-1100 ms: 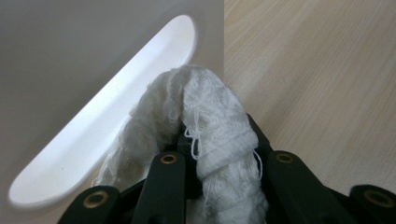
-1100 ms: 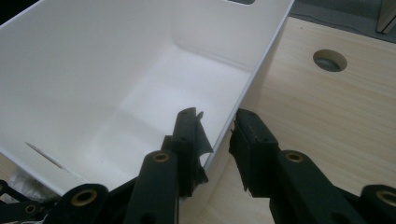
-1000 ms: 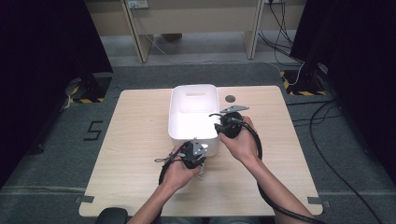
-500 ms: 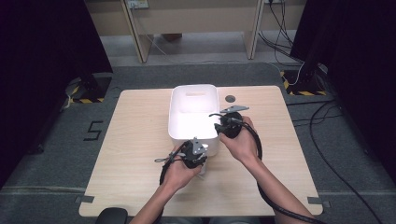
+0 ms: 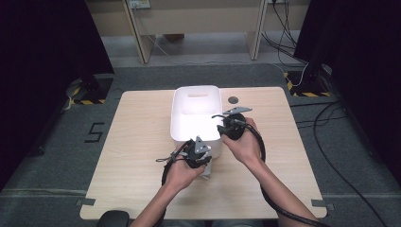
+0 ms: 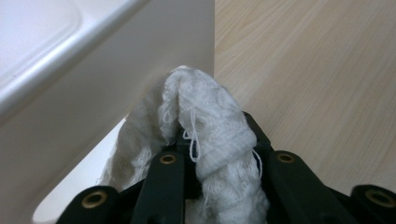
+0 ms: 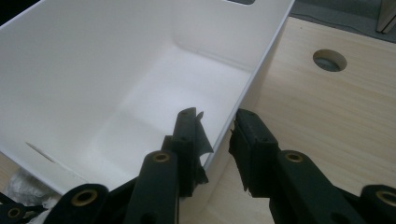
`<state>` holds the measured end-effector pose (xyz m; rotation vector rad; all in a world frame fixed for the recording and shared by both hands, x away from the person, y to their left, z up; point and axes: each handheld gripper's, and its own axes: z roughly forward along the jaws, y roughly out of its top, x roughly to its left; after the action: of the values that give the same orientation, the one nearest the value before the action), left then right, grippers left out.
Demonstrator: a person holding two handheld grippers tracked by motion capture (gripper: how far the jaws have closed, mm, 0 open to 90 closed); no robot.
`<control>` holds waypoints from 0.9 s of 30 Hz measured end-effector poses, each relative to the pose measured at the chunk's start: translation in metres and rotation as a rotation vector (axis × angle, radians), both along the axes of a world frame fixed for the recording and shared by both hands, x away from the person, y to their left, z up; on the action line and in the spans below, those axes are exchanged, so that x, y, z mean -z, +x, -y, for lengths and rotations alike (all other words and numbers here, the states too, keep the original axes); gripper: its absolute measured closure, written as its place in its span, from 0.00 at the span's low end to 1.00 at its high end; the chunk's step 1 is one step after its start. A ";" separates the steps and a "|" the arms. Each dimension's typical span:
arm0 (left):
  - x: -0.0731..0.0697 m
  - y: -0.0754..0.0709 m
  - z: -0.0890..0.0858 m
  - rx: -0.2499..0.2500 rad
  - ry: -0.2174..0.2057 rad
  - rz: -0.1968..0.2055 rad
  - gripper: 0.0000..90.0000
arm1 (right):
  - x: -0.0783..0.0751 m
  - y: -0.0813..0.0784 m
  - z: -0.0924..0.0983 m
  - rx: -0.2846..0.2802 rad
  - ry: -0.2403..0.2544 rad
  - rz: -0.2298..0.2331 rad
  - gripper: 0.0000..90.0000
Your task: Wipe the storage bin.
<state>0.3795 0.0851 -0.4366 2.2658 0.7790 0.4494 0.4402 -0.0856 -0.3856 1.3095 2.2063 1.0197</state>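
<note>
A bunched white cloth (image 6: 210, 140) is clamped in the closed left gripper (image 5: 197, 153) against the near wall of the white bin (image 5: 182, 135), whose right rim is straddled by the right gripper (image 7: 219, 128), pads gripping it.

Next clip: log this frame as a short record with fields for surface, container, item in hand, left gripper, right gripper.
surface: light wooden table
container: white bin, open top, inside looks empty in the right gripper view
item in hand: white cloth, bunched, beside the bin's near outer wall
left gripper: left gripper, shut on the white cloth
right gripper: right gripper, one of its fingers inside and one outside the bin's right wall, straddling the rim
</note>
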 end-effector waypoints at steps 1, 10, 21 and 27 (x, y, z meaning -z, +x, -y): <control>-0.003 0.000 0.000 0.003 0.002 0.002 0.83 | 0.000 0.000 0.000 0.001 0.000 0.000 0.79; -0.015 -0.002 0.004 0.012 -0.006 0.022 0.83 | 0.000 0.000 0.000 0.000 0.001 0.001 0.79; -0.029 -0.004 0.005 0.017 -0.007 0.043 0.83 | 0.000 0.000 0.000 0.001 0.001 -0.001 0.79; -0.033 -0.005 0.005 0.019 -0.010 0.042 0.83 | 0.000 0.000 0.000 0.000 0.000 0.000 0.79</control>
<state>0.3749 0.0802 -0.4032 2.2450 0.7365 0.4818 0.4404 -0.0860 -0.3854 1.3095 2.2066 1.0195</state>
